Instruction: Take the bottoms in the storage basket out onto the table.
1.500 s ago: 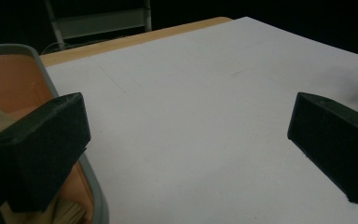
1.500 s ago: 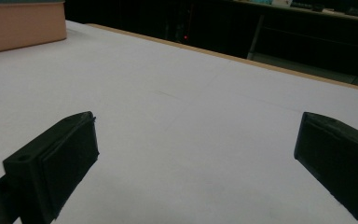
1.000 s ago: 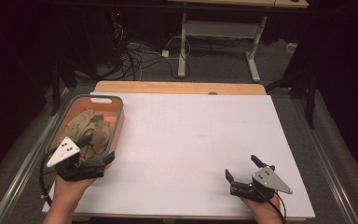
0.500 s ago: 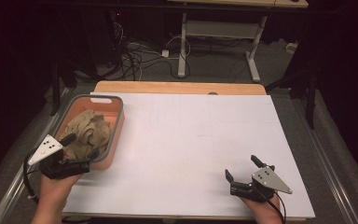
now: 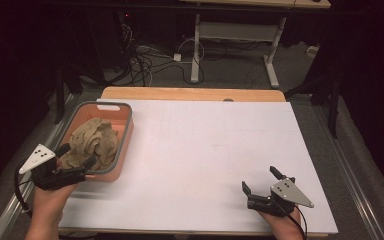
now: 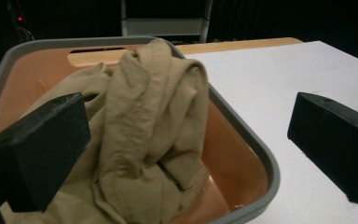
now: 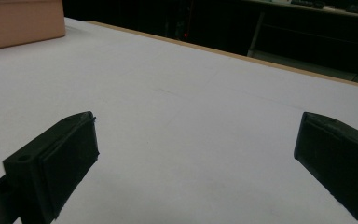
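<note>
Cloth (image 5: pixel 94 142), a crumpled tan bundle, is lying inside the orange bin (image 5: pixel 125 131) with the grey rim, which is sitting at the left side of the white table (image 5: pixel 210 150). In the high view the left gripper (image 5: pixel 75 156) is hovering at the near end of the bin, its jaws standing wide apart and gripping nothing; one jaw is reaching over the cloth while the other is sitting near the bin's rim. Seen from the left gripper view, the cloth (image 6: pixel 144 135) is heaping up in folds between the two black jaws, one jaw hanging inside the bin (image 6: pixel 256 158) above the fabric and the other standing outside over the white surface. Whether the inner jaw is touching the fabric cannot be told. The right gripper (image 5: pixel 261 181) is resting low near the table's front right corner, well apart from the bin, its jaws also gaping wide with only bare table (image 7: pixel 191 116) lying between them.
</note>
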Motion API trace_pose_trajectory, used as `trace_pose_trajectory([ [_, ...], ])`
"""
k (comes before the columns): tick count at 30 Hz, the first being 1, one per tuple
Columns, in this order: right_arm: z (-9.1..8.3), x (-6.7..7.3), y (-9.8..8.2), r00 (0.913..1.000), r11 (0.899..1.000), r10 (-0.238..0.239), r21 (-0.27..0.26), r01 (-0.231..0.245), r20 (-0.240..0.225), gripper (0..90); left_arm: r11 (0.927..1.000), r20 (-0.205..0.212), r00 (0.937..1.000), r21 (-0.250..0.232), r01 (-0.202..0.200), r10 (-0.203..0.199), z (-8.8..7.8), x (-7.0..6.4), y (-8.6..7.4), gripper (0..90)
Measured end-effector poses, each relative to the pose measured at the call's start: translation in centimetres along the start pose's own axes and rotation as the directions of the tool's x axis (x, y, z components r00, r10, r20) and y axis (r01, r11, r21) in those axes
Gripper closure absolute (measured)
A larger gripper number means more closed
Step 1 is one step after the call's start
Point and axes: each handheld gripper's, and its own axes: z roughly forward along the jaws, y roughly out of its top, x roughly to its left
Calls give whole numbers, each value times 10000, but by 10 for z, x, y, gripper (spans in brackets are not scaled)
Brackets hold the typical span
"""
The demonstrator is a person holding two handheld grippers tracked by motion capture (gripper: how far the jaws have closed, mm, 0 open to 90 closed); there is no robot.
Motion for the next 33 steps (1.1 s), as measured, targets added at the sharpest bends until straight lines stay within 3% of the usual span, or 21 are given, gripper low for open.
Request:
trace_pose_trajectory([
  [12, 0, 1, 0, 10000, 10000, -36, 16, 36, -13, 4, 9992, -449, 9982, 17, 392, -391, -6, 19, -6, 0],
  [26, 0, 2, 0, 9999, 10000, -43, -12, 43, -100, 3, 9995, -497, 9984, 130, 285, -278, 0, 17, -7, 0],
  [33, -1, 4, 1, 9991, 9993, -376, -19, 376, -195, 3, 9995, -483, 9985, 174, 248, -239, 3, 14, -7, 0],
])
